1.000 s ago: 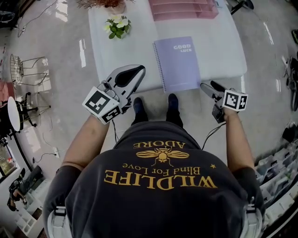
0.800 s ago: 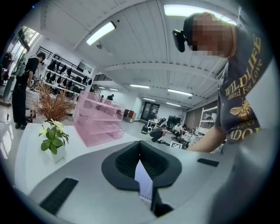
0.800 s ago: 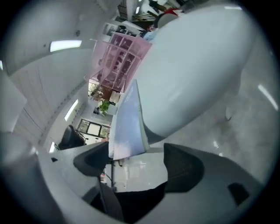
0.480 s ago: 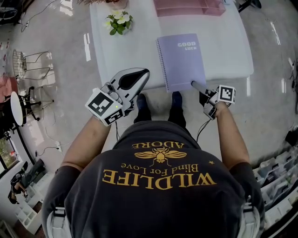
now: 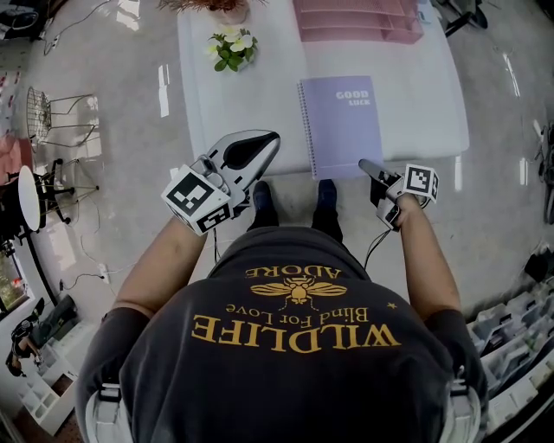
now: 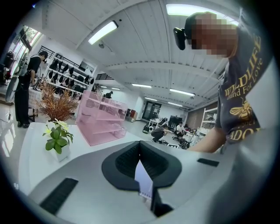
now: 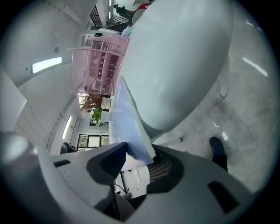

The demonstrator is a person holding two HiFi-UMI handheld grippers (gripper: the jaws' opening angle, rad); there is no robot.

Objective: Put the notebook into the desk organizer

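Straddles, with right jaws spread, the near right corner of the notebook point(image 5: 340, 125) lying flat on the bench point(image 5: 251, 95), lengthwise straight ahead toward the pink organizer point(image 5: 355, 19); holds left jaws pressed together, farther off.

The notebook point(image 5: 339, 125), lilac and spiral-bound along its left edge, lies flat and closed at the near edge of the tabletop point(image 5: 251, 95). Its near right corner sits between the parted jaws of the right tool point(image 5: 365, 164). The pink tiered desk organizer point(image 5: 355, 19) stands at the far edge, apart from it.
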